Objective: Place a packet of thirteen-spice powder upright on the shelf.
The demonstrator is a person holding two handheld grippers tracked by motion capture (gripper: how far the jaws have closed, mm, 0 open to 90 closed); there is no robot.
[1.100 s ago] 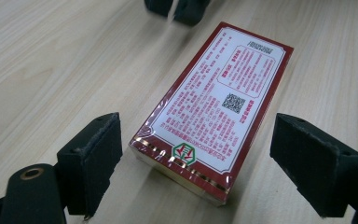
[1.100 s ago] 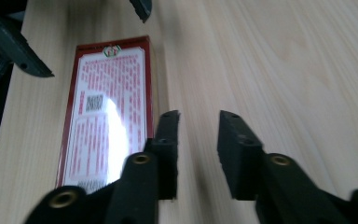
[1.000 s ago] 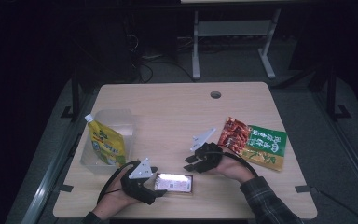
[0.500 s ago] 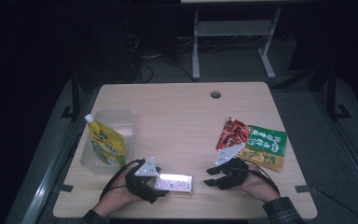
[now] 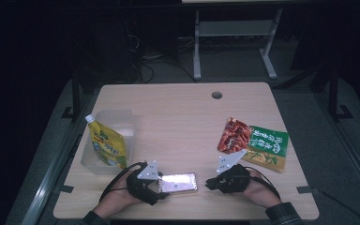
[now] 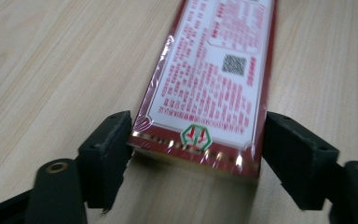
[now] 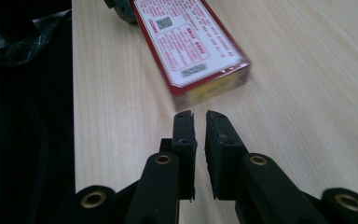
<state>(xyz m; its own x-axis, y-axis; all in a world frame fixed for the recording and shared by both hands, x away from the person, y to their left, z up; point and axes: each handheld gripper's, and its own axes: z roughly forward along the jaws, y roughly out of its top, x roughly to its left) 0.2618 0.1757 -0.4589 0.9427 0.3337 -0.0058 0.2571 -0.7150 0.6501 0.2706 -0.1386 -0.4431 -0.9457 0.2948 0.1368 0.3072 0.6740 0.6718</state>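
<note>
High view first: the flat red box point(image 5: 179, 182) lies near the front edge of the table point(image 5: 178, 112), between the two hands, with the left gripper point(image 5: 157, 183) at its left end and the right gripper point(image 5: 211, 183) just beside its right end. A yellow pouch point(image 5: 107, 147) stands in a clear tub point(image 5: 115, 119) at the left, and a red packet point(image 5: 234, 135) and a green packet point(image 5: 268, 147) lie at the right. Against the earlier high-view frames, the right hand has come away from the packets and down toward the box. Left gripper view: the jaws straddle the box's near end, the left pad touching its edge and the right pad close beside it; they have just been closing on it, so the step in hand looks like taking hold of the box. Right gripper view: the jaws have just been closing and stand nearly together with nothing between them, their tips a little short of the box's end face. The next move probably calls for the left jaws to finish their squeeze squarely across the box, while the right tips steady its far end so it does not slide.
</note>
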